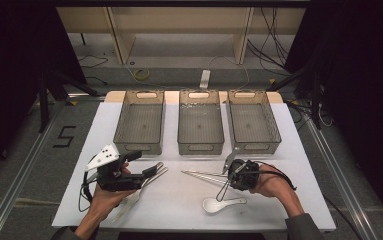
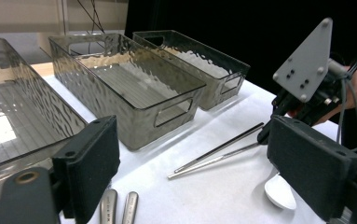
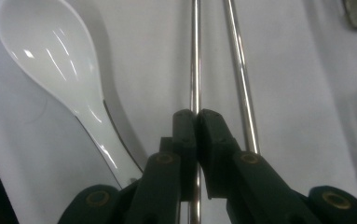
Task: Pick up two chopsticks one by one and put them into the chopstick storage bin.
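Grip: your right gripper [image 3: 195, 116] pinches one chopstick [image 3: 195, 56] (for lifting) | left gripper [image 2: 195, 163] spread, idle near cutlery [image 2: 118, 207]

A single black digit "5" [image 1: 65, 136] is marked on the grey floor [image 1: 34, 165], just off the table's [image 1: 179, 200] left edge.

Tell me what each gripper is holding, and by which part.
The right gripper pinches one metal chopstick near its end; the second chopstick lies free beside it. The left gripper is open, holding nothing.
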{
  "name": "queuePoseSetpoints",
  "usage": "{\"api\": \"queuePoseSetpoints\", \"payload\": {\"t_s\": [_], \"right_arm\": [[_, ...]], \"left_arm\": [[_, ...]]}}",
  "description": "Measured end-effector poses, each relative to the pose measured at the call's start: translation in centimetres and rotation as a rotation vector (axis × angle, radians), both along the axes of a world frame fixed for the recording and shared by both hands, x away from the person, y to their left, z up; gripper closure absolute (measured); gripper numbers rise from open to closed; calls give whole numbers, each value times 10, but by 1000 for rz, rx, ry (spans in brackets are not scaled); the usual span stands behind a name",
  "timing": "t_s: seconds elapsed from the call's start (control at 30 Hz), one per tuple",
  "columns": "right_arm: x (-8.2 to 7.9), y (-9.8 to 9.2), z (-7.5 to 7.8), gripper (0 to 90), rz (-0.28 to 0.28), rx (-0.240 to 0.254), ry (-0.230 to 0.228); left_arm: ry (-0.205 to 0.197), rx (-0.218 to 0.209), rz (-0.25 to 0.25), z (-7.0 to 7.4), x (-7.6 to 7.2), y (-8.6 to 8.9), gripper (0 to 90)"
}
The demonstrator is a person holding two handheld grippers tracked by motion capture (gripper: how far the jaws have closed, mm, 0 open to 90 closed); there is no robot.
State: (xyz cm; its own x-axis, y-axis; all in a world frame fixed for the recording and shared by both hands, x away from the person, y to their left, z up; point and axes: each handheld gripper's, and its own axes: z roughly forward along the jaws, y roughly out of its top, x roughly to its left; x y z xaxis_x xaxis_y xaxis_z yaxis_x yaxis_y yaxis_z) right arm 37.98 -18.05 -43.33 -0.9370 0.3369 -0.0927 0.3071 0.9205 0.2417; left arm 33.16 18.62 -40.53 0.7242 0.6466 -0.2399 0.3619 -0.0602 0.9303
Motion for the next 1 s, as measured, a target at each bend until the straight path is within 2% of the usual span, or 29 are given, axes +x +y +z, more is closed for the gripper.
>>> {"api": "queuePoseSetpoints", "payload": {"t_s": [0.03, 0.1, 0.17, 0.23, 0.3, 0.37, 0.5, 0.6, 0.8, 0.83, 0.9, 0.93, 1.0], "right_arm": [[0, 0, 2, 858, 9, 2, -1], [-2, 0, 7, 858, 27, 16, -16], [-3, 1, 11, 859, 19, 43, -22], [-5, 1, 17, 858, 31, 43, -21], [-6, 3, 20, 859, 42, 62, -35], [-9, 7, 22, 859, 45, 69, -31], [-13, 16, 26, 858, 74, 78, -35], [-16, 23, 28, 858, 100, 72, -36], [-22, 31, 37, 858, 135, 81, -45], [-22, 31, 38, 858, 151, 80, -51], [-23, 32, 39, 858, 168, 84, -59], [-23, 33, 40, 858, 172, 89, -57], [-24, 35, 41, 858, 177, 90, -55]], "left_arm": [[18, 10, -19, -1, 1, -2, 163], [21, 39, -32, -2, 1, -5, 162], [30, 49, -56, -2, 2, -10, 162], [39, 74, -85, -4, 4, -16, 162], [50, 146, -110, -6, 7, -26, 159], [65, 182, -142, -7, 9, -33, 159], [62, 300, -193, -11, 11, -51, 160], [78, 344, -235, -15, 14, -63, 164], [78, 467, -310, -24, 17, -89, 184], [78, 498, -328, -26, 18, -94, 191], [83, 529, -351, -29, 20, -99, 211], [90, 529, -350, -30, 20, -101, 224], [85, 567, -367, -31, 21, -102, 250]]}}
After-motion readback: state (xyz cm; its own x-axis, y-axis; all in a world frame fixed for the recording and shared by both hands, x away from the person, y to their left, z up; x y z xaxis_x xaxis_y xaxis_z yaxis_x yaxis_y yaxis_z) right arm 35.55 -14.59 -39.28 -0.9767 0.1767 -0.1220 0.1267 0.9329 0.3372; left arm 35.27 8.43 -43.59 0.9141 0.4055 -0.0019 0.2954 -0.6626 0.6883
